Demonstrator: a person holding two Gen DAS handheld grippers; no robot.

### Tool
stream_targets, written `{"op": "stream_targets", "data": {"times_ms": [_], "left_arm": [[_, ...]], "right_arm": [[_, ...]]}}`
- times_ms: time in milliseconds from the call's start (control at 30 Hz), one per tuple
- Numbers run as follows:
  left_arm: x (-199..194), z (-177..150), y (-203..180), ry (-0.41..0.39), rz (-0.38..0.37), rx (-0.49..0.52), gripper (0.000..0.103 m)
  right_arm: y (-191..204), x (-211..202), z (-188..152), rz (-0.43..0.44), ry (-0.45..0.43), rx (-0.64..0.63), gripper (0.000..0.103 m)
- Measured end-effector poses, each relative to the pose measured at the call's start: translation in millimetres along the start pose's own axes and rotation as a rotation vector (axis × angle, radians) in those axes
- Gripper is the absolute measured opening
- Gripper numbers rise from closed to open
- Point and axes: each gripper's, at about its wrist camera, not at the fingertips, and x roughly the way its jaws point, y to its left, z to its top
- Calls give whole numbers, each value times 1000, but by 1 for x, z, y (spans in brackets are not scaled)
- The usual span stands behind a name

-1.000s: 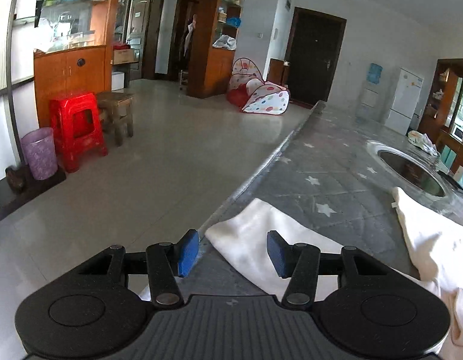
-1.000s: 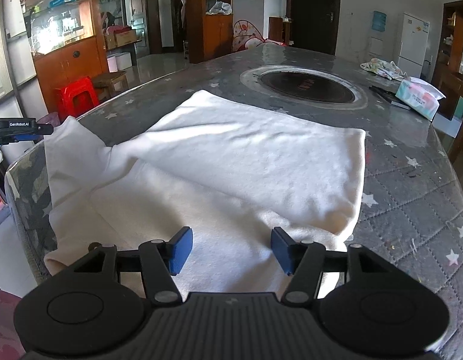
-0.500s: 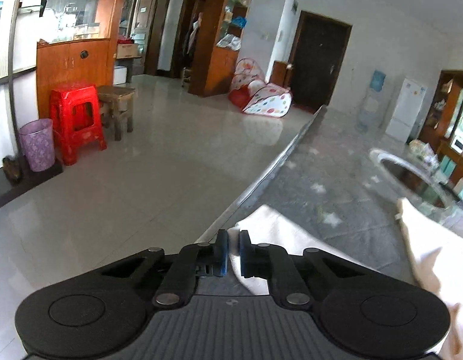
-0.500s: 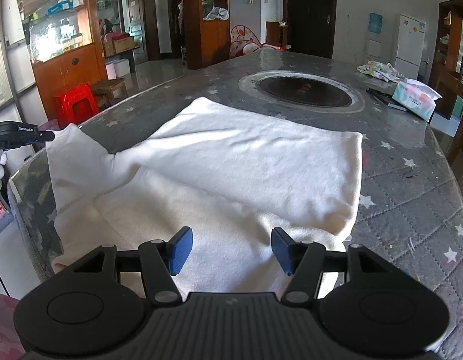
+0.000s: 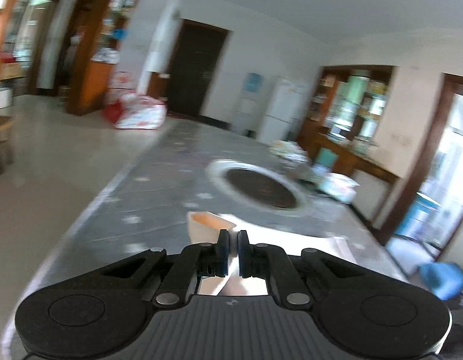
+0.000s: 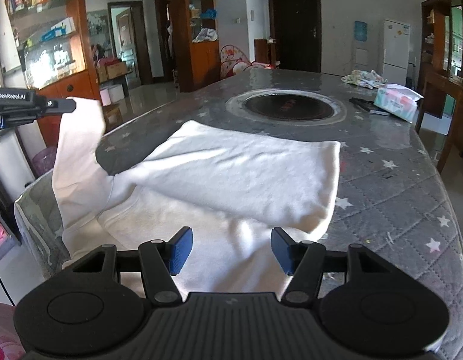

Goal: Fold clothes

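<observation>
On star-print table point(image 6: 396, 198): white garment point(image 6: 231, 174) half folded. Left gripper point(image 5: 233, 247) pinches sleeve point(image 6: 78, 150), lifted. Right gripper point(image 6: 230, 250) wide, empty. Advice: carry sleeve across body, lay flat, avoid dragging.

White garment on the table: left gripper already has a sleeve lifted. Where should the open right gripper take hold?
Probably the near-right corner of the white garment, where the folded layers bunch into a raised lip above the table. Bring the right gripper forward and slightly right, low, jaws straddling that edge. The left gripper already pinches the opposite sleeve.
</observation>
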Motion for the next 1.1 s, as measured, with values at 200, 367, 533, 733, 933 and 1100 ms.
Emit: {"op": "stream_targets", "data": {"times_ms": [200,367,533,733,933,1100], "left_arm": [[22,1,-60,59,-180,80,6],[43,-6,-104,112,-291,142,6],[65,-23,-134,177,-340,190,6],[76,-45,-147,247,-398,220,6],[81,-64,-153,305,-423,252,11],[68,-67,-144,298,-470,286,38]], "right_arm": [[-15,-15,-8,-19,-33,40,59],[-27,-26,-15,-43,-54,77,59],[-38,-33,-21,-73,-63,111,59],[-49,-39,-27,-104,-67,144,59],[-48,-37,-26,-114,-67,145,59],[-45,-34,-22,-111,-60,127,59]]}}
